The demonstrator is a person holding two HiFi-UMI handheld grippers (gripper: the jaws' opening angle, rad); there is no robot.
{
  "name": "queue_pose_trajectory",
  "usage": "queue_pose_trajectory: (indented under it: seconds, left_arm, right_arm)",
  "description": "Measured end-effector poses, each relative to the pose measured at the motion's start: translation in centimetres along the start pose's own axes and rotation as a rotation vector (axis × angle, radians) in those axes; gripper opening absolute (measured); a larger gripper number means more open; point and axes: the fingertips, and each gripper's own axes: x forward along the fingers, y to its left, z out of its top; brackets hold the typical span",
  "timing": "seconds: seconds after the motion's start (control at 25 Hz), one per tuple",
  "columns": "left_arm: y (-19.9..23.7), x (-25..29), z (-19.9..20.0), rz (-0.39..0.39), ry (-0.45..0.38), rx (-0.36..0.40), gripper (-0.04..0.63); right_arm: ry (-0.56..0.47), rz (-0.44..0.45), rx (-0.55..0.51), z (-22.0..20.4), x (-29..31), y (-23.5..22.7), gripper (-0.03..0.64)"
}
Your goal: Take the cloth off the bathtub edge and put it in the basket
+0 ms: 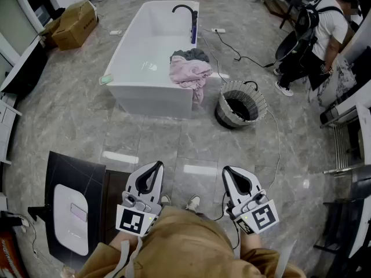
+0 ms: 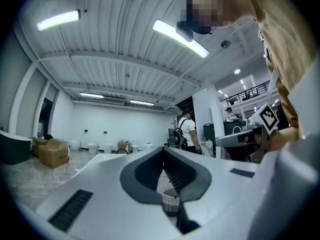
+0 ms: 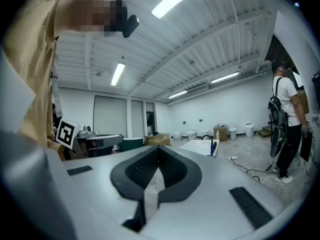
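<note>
Well ahead of both claws: bathtub (image 1: pixel 139 62), cloth (image 1: pixel 191 72) draped on its edge, basket (image 1: pixel 227 97) beside it. Left gripper (image 1: pixel 156 168) and right gripper (image 1: pixel 228 172) point forward, jaws closed, empty.

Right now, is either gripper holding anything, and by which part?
Nothing held: the left gripper and right gripper are shut and empty; the pink cloth lies on the bathtub edge.

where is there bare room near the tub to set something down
Bare: the bathtub front rim between the green item at its left corner and the cloths, and the floor tiles in front of the tub. Crowded: the tub's right corner, where the cloths hang beside the basket.
</note>
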Motion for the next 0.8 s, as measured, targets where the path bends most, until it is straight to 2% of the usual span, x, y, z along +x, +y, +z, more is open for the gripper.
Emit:
queue_pose_trajectory:
  seconds: [0.16, 0.28, 0.4, 0.52, 0.8]
  left_arm:
    - [-0.7, 0.2, -0.6, -0.013, 0.049, -0.019, 0.006]
    - [-0.6, 0.4, 0.2, -0.006, 0.040, 0.023, 0.006]
    - [-0.8, 0.4, 0.4, 0.001, 0.045, 0.053, 0.006]
    - [-1.0, 0.4, 0.2, 0.019, 0.054, 0.051, 0.006]
    - [-1.3, 0.9, -0.1, 0.078, 0.070, 0.069, 0.006]
  right_arm:
    - [-0.003, 0.011, 0.004, 0.1, 0.3, 0.1, 0.003]
    - [-0.011, 0.043, 0.016, 0.4, 1.4, 1.0, 0.003]
    - [-0.028, 0.079, -0.025, 1.1, 2.4, 1.9, 0.003]
    - [-0.055, 0.091, -0.040, 1.7, 2.4, 1.6, 0.003]
    - [-0.025, 0.086, -0.099, 0.3, 1.0, -0.5, 0.003]
